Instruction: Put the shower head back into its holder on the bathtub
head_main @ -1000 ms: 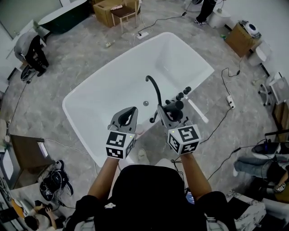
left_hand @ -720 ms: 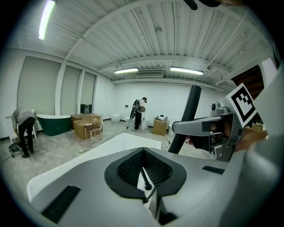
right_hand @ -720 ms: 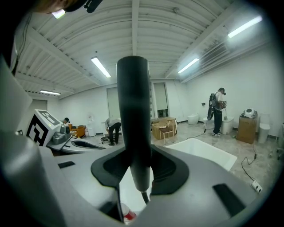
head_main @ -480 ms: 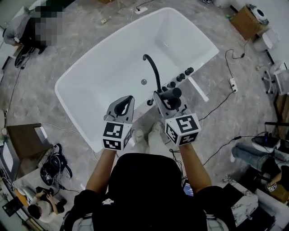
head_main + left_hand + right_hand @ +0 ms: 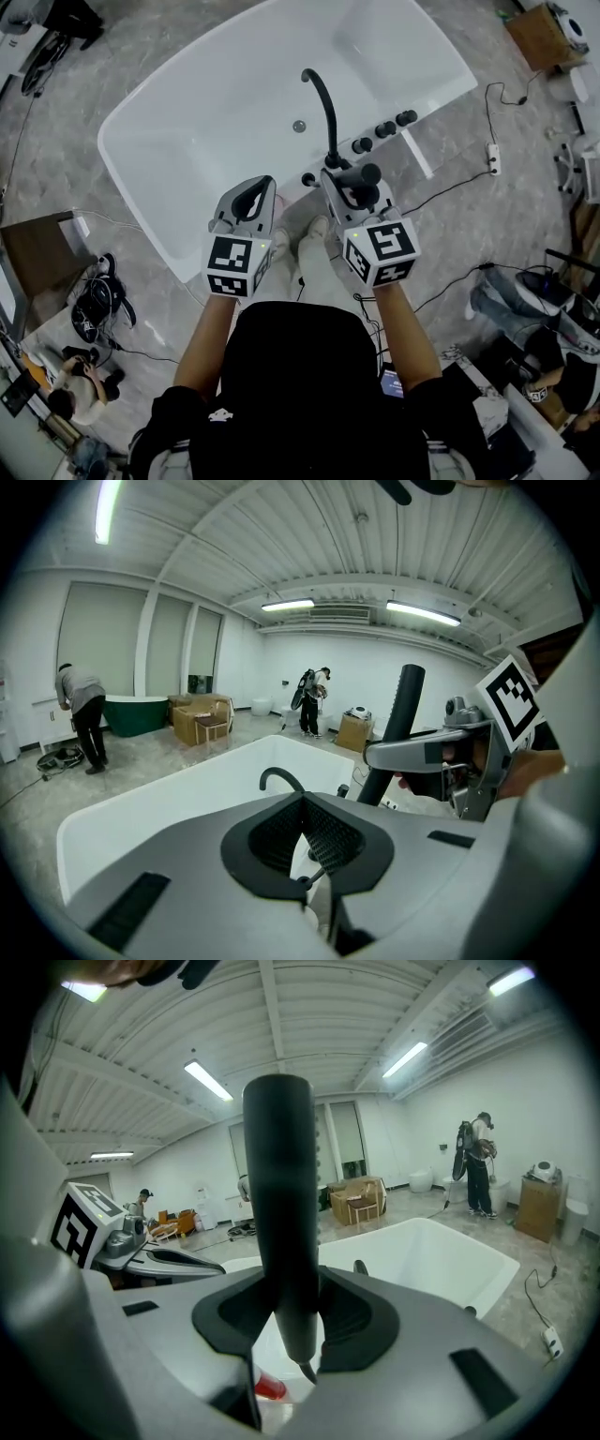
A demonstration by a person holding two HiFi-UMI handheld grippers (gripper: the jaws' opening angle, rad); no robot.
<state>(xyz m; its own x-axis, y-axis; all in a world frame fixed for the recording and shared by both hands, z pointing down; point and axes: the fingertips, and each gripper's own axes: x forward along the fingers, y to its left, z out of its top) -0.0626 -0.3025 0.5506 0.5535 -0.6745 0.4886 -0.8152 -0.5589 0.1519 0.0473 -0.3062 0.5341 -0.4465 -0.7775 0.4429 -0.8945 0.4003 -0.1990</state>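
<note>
The white bathtub [image 5: 216, 112] fills the top of the head view, with a curved black spout [image 5: 321, 98] and three black knobs [image 5: 384, 129] along its near rim. A small black socket [image 5: 308, 179] sits on that rim left of the spout's base. My right gripper [image 5: 344, 185] is shut on the black shower head [image 5: 364, 176], which stands upright between the jaws in the right gripper view [image 5: 281, 1194]. It hangs just short of the rim, near the socket. My left gripper [image 5: 253, 190] is beside it, shut and holding nothing [image 5: 302, 803]. The shower head [image 5: 396, 719] also shows there.
A power strip [image 5: 491, 157] and black cables lie on the floor right of the tub. A cardboard box [image 5: 539, 36] stands at the back right, a brown table [image 5: 37, 258] at the left. The person's white shoes [image 5: 314, 251] are close to the tub's side.
Both grippers have come down toward the tub's near rim, side by side. The shower head stays held in the right one; the tub has slid up the head view.
</note>
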